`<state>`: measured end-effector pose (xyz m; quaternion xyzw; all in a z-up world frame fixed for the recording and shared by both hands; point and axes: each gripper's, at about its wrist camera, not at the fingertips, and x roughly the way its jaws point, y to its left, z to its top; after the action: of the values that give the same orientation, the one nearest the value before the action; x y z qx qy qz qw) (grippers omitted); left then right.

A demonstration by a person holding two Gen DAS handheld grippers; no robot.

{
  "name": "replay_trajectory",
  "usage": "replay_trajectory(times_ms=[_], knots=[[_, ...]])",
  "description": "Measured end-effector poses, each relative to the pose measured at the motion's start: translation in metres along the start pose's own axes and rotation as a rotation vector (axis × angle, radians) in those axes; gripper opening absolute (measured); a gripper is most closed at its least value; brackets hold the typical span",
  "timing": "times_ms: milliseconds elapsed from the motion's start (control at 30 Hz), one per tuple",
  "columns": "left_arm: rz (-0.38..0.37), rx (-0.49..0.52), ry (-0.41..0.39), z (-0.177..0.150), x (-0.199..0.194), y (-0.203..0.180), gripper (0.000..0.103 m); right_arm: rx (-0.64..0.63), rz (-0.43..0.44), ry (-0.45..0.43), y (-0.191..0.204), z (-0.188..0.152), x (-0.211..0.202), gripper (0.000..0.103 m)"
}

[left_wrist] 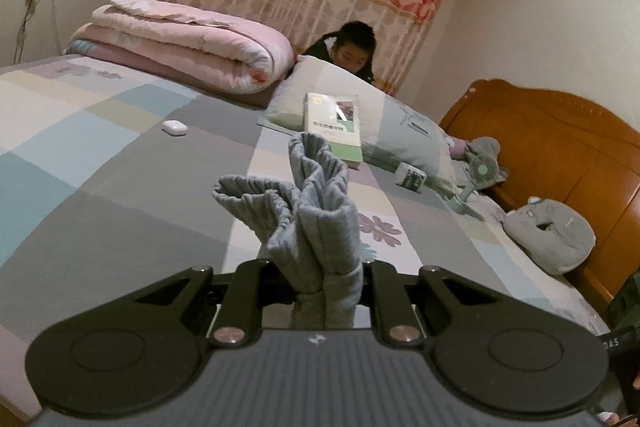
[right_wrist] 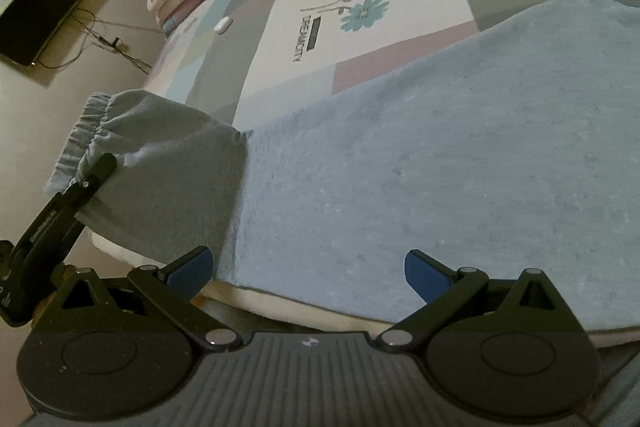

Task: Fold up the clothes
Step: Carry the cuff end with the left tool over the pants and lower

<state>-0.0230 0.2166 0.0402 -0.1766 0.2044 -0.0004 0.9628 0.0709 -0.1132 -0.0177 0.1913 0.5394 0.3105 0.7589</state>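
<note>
Left wrist view: the left hand-held gripper (left_wrist: pixel 320 279) is clamped narrow on the bunched grey trousers (left_wrist: pixel 316 227), their elastic cuffs standing up straight ahead of its fingers, lifted clear of the bed (left_wrist: pixel 120 155). A book (left_wrist: pixel 334 131) and a person lie far beyond, well apart from the work. Right wrist view: the right hand-held gripper (right_wrist: pixel 308 275) stands wide and empty, blue pads (right_wrist: pixel 192 267) apart, with the trousers (right_wrist: pixel 400 167) spread flat directly ahead and below it, long axis running from its right side across to its left, where the left hand-held gripper (right_wrist: pixel 92 175) pinches the cuff end. Only this view shows the flat length; I judge the free hand nearer that.
</note>
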Motion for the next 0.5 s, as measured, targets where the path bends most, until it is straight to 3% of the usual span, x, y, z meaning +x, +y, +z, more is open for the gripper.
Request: replay_trajectory(times_ms=[500], knots=[[-0.039, 0.140, 0.145, -0.026, 0.041, -0.075, 0.014, 0.070, 0.049, -0.098, -0.042, 0.001, -0.046, 0.103]])
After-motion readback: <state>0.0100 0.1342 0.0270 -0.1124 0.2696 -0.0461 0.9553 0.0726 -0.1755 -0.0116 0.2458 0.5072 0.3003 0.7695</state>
